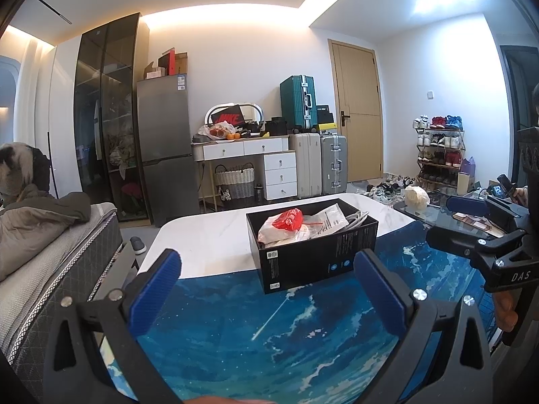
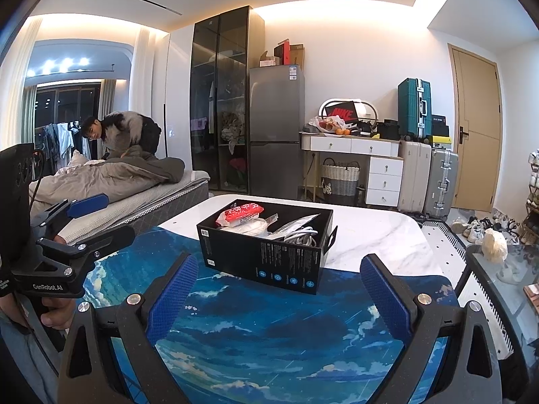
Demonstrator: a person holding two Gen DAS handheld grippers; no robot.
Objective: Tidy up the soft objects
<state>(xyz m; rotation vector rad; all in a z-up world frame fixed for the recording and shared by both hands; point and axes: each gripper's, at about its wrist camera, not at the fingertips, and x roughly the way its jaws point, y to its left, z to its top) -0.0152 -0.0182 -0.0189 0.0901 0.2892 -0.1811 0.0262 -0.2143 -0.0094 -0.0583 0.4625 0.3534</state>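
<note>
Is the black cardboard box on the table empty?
No, the black cardboard box holds a red-and-white plastic bag and a white cable.

You get bright, sharp pictures; ceiling strip lights (image 1: 232,10) glare above your tongs, and fisheye bending darkens the corners.

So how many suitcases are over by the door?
3: a teal suitcase stacked on top, a cream suitcase and a silver suitcase on the floor below. Others may be hidden.
</note>
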